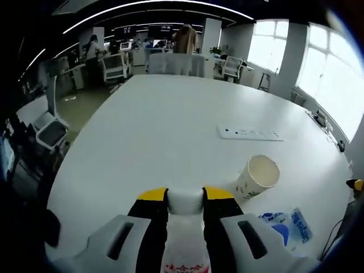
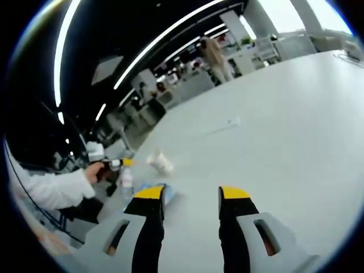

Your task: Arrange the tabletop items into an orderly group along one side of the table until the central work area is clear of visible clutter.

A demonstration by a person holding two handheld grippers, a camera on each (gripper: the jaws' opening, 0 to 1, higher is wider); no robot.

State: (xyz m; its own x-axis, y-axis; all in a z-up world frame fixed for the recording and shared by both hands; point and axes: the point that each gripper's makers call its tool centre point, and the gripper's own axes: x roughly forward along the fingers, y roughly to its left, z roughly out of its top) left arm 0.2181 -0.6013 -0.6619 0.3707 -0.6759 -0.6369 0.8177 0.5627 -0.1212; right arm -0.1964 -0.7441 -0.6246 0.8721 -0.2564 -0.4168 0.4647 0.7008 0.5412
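The left gripper (image 1: pixel 185 200) clamps a white-capped bottle (image 1: pixel 185 250) above the white counter (image 1: pixel 170 131); a paper cup (image 1: pixel 257 177) lies tipped beside a blue packet (image 1: pixel 287 226); the right gripper (image 2: pixel 191 196) hangs open, empty.

In the left gripper view, the bottle (image 1: pixel 185 239) is cut off by the lower edge, and its sides are hidden between the jaws of the left hand-held gripper (image 1: pixel 185 196); only part of its red print is seen and cannot be read. The base of the tipped paper cup (image 1: pixel 257 177) is hidden behind a jaw tip. The blue and white packet (image 1: pixel 290 226) is partly covered by the gripper body, its lettering too small to be read. In the right gripper view, the cup (image 2: pixel 160 162), the bottle (image 2: pixel 126 181) and the other gripper (image 2: pixel 116 165) are blurred and small; the blue packet (image 2: pixel 167 191) is mostly hidden behind a jaw.
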